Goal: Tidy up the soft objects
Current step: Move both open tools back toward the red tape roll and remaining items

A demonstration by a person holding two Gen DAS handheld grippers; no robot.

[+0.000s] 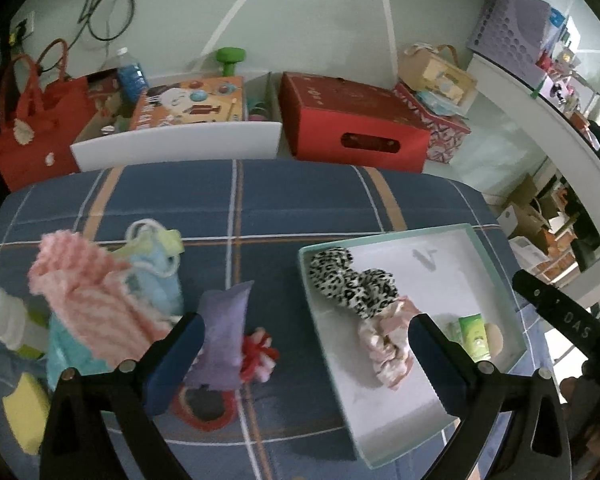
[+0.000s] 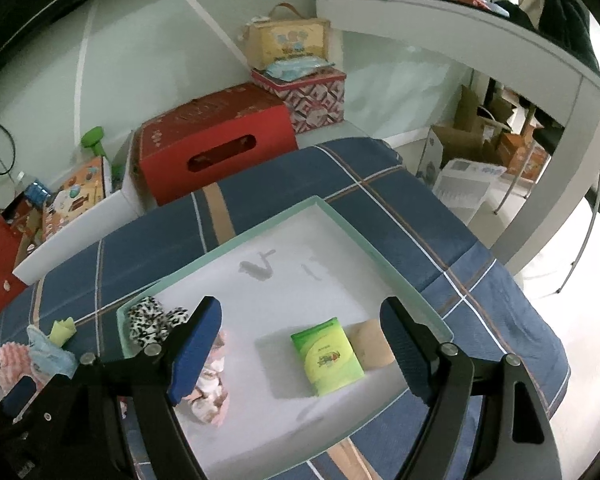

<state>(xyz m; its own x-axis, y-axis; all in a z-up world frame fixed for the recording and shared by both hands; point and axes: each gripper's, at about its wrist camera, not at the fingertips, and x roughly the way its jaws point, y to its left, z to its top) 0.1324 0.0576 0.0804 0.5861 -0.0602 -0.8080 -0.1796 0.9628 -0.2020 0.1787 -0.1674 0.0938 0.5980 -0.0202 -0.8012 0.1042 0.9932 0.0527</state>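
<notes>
Leopard-print scrunchie, a pink one and a green packet lie in the tray, while pink, blue and, I think, purple cloths wait near the bed's left edge, both grippers gaping empty.

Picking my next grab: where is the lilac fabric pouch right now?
In the left wrist view, the lilac fabric pouch lies on the blue plaid cover, outside the tray, between the pink knitted cloth and the red-and-white pompom.
</notes>
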